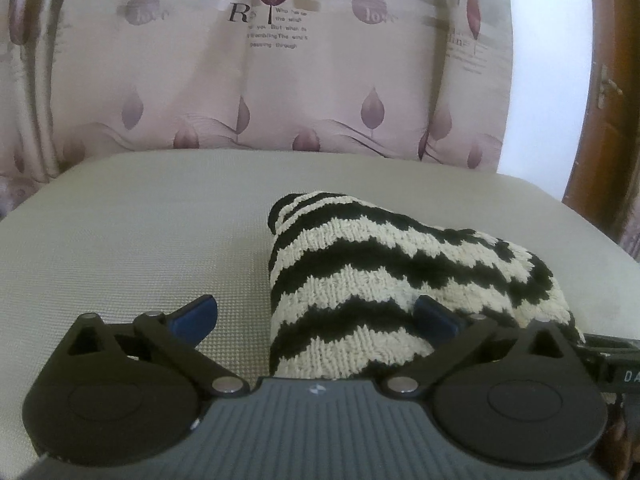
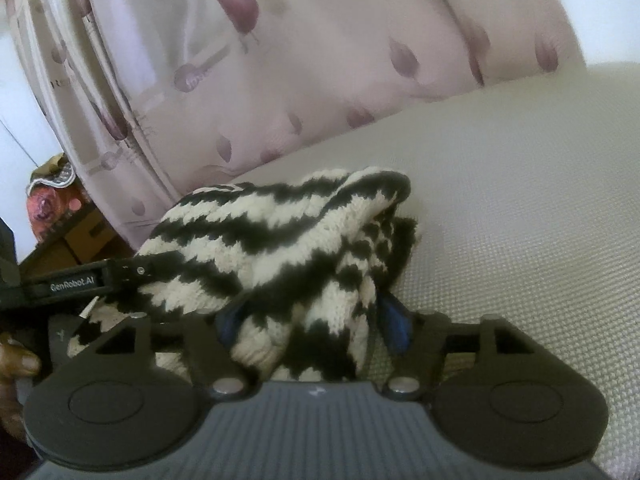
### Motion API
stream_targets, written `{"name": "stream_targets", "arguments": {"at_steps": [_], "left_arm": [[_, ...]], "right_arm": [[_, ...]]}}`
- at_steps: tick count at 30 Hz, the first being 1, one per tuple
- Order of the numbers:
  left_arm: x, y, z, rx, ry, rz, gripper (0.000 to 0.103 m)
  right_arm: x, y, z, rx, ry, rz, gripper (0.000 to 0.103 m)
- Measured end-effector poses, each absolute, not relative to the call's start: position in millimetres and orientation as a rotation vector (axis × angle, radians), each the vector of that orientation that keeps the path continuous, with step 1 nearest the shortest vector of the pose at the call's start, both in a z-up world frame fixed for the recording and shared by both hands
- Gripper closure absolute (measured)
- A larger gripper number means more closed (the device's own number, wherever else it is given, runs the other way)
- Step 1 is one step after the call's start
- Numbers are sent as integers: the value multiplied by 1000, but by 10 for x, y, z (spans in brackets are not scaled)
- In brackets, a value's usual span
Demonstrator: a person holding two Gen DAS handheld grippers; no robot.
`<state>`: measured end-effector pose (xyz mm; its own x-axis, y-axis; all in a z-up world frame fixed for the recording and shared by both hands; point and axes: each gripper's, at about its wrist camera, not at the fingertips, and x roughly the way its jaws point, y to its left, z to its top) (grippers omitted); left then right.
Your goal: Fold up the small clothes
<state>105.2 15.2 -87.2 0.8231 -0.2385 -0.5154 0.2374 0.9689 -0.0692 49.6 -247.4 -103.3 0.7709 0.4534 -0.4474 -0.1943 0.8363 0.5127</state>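
A black-and-cream zigzag knitted garment (image 1: 384,264) lies folded in a thick bundle on a pale woven seat surface (image 1: 140,240). My left gripper (image 1: 316,316) stands wide open at the bundle's near left end: its left blue pad (image 1: 196,316) is off the knit over bare surface, and its right pad (image 1: 434,316) rests against the knit. In the right wrist view the garment (image 2: 280,240) bunches up between the blue pads of my right gripper (image 2: 312,320). The right pad (image 2: 394,320) sits just beside the knit, the left pad is partly covered, and neither visibly pinches it.
A pink curtain with leaf print (image 1: 280,80) hangs close behind the seat. A wooden door (image 1: 608,120) stands at the right. In the right wrist view, part of the other gripper (image 2: 72,284), a person's fingers (image 2: 20,364) and a cardboard box (image 2: 80,236) are at the left.
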Motion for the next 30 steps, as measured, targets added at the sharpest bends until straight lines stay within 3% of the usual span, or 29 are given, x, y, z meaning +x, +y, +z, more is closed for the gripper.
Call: {"name": "stream_targets", "arguments": {"at_steps": [9, 30], "left_arm": [[944, 126, -879, -13, 501, -209, 0], [72, 89, -439, 47, 274, -88, 0]], "right_arm": [[394, -2409, -1054, 411, 539, 306, 22], [-549, -2113, -454, 245, 283, 160, 16]]}}
